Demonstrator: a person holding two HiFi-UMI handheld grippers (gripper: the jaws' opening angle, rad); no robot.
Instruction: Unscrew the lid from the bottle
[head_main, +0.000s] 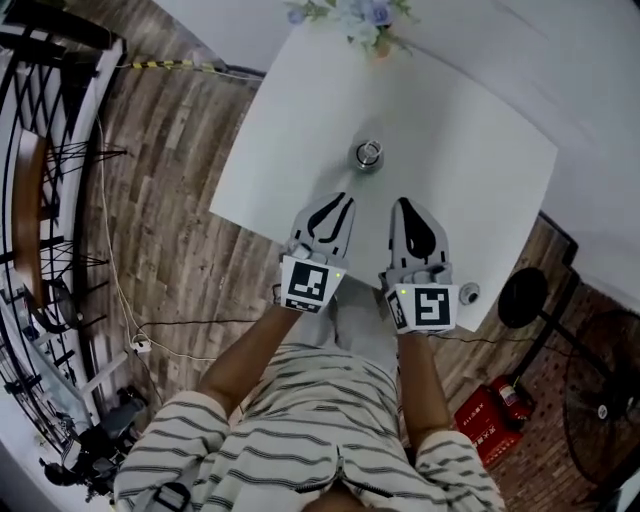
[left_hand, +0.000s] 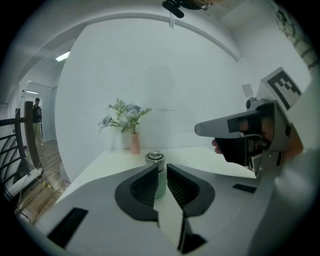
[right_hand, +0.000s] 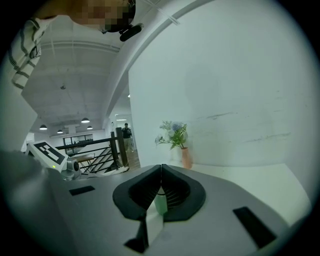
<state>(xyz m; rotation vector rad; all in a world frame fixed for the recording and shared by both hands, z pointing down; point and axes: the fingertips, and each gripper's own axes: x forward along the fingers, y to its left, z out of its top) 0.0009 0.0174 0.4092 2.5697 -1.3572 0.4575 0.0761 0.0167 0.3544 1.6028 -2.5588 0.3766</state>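
Note:
A small pale-green bottle (head_main: 368, 156) with a silver lid stands upright near the middle of the white table (head_main: 480, 160). Both grippers hover over the table's near edge, short of the bottle and apart from it. My left gripper (head_main: 344, 199) points at the bottle from its near left, and its jaws stand a narrow gap apart with nothing pressed between them. Through that gap the left gripper view shows the bottle (left_hand: 155, 158) further off. My right gripper (head_main: 402, 204) is shut and empty. A sliver of the bottle (right_hand: 160, 204) shows behind its closed jaws.
A pink vase of flowers (head_main: 380, 45) stands at the table's far edge, beyond the bottle. A small round object (head_main: 468, 293) sits at the table's near right edge. Wooden floor, a black railing (head_main: 40, 120) at the left, and a round black stand (head_main: 522, 297) at the right surround the table.

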